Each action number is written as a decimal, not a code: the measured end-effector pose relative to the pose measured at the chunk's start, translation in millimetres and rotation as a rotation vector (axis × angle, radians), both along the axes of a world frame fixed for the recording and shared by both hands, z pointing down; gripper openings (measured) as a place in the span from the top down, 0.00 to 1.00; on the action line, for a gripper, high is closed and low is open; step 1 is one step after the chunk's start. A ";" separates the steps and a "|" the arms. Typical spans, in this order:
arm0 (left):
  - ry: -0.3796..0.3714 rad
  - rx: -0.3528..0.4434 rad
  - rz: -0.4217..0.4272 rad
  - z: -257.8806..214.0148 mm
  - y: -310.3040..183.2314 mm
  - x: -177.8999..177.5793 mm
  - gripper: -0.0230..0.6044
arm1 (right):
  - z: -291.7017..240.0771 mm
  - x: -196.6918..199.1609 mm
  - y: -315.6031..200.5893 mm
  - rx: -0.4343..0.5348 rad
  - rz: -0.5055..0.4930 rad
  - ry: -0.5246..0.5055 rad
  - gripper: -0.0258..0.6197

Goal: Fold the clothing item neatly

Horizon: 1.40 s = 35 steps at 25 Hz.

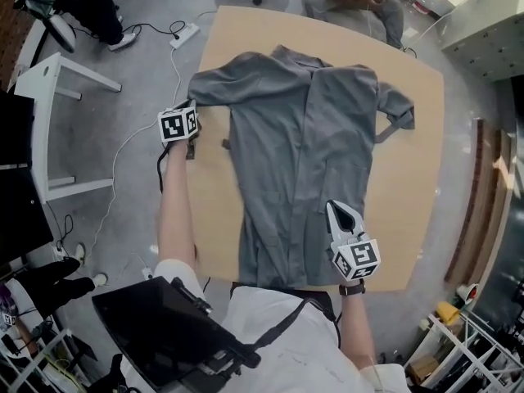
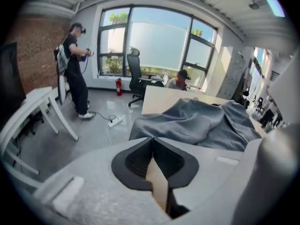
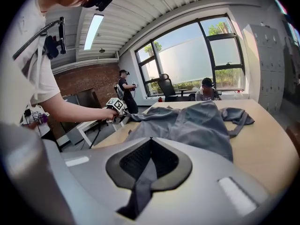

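Left gripper [image 2: 152, 139] pinches the sleeve [image 1: 211, 88] cuff, jaws shut, while right gripper [image 3: 151, 140] clamps the shirt [image 1: 303, 137] hem, likely keeping it taut for folding

Grey shirt [image 1: 303, 154] across a tan table [image 1: 417, 219], grey floor [image 1: 131, 88]; right gripper [image 1: 332, 210] pale grey, black-and-white square markers.

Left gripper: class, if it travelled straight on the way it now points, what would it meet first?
The grey shirt on the table: its sleeve edge lies right at the left gripper's closed fingers, which seem to pinch it, though that is hard to confirm.
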<state>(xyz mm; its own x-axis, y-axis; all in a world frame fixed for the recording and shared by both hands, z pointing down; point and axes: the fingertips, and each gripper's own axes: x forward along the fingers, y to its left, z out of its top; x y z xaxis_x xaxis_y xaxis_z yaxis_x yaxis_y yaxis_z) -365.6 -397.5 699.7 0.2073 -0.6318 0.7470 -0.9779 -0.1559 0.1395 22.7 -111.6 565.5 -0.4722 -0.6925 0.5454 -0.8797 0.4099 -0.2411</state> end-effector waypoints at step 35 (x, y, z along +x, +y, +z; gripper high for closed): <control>-0.109 0.091 0.286 -39.0 180.8 150.0 0.78 | 49.4 -153.3 -172.5 0.024 -0.403 0.126 0.78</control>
<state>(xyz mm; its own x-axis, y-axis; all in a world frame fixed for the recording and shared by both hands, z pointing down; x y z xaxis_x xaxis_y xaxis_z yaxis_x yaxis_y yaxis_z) -215.6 -216.6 660.7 0.3076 -0.6244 0.7180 -0.9010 -0.4337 0.0088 -130.6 -284.1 614.9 -0.6384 -0.4791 0.6024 -0.6699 0.7313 -0.1283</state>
